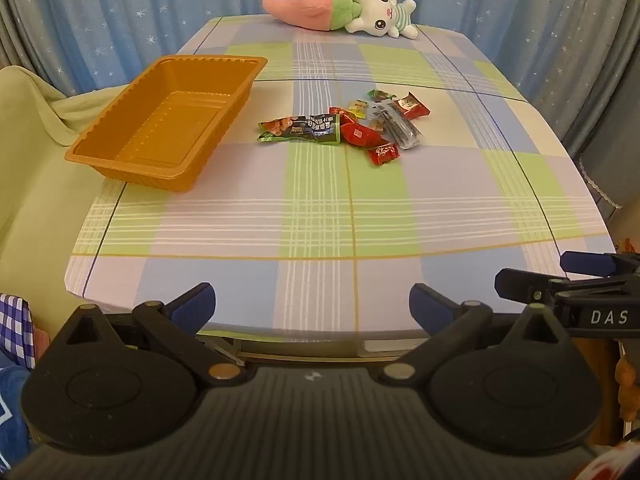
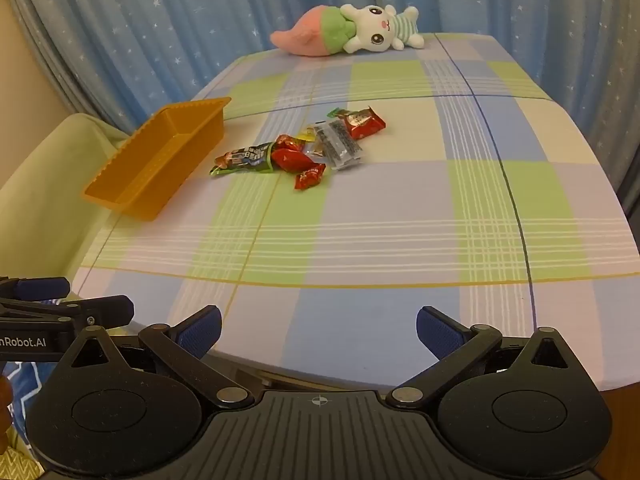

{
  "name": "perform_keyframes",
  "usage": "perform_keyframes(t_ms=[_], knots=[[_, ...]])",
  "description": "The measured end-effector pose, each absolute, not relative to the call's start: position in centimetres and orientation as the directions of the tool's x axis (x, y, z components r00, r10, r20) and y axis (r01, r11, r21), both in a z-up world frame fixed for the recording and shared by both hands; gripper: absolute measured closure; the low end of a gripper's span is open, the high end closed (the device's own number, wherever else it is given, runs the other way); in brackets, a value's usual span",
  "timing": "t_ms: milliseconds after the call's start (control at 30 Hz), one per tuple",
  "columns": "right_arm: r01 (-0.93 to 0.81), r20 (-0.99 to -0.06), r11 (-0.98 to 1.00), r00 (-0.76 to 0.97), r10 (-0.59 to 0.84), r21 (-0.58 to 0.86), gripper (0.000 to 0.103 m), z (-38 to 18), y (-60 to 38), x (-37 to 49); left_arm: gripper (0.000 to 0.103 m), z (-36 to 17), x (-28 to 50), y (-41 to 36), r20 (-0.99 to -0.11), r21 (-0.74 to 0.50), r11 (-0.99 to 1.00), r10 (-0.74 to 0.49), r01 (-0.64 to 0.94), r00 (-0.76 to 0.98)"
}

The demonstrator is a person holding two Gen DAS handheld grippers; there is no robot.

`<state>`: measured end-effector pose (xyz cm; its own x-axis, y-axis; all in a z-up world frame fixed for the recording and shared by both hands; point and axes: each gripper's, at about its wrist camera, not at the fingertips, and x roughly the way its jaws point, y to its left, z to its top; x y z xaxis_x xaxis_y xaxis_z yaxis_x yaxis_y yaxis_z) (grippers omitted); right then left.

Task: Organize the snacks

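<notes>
Beyond the near edge of the checked tablecloth (image 1: 320,216), well apart from both my grippers, the snack pile (image 1: 352,126) is lying loose just to the right of the orange tray (image 1: 120,160), not touching it. I am holding my left gripper (image 1: 312,304) over the near edge of the cloth with its blue pads spread wide and nothing between them. My right gripper (image 2: 319,330) is hovering the same way, jaws apart and holding nothing, just beside the left one.

Nearest the tray, a long green and dark packet (image 1: 300,130) is pointing toward it; red wrappers (image 1: 360,136) and a clear packet with dark print (image 1: 398,126) are overlapping on the pile's far side from the tray. The print on the packets is too small for me to read. On the side of my right gripper I am reading "DAS" (image 1: 608,317), and on my left one "nRobot.AI" (image 2: 24,342).

Far beyond the tray, at the cloth's back edge, a plush rabbit in a pink carrot (image 1: 340,8) is lying on its side before the starred blue curtain (image 1: 120,12).
</notes>
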<state>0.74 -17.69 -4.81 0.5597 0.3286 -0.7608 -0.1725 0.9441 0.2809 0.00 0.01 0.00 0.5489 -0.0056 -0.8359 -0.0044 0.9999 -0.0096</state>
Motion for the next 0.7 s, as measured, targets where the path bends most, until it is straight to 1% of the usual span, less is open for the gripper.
perform_keyframes(t_ms=[700], knots=[[-0.172, -0.761, 0.944, 0.559, 0.329, 0.282, 0.000, -4.81, -17.77, 0.83, 0.000, -0.08, -0.07, 0.09, -0.837, -0.013, 1.000, -0.007, -0.007, 0.547]])
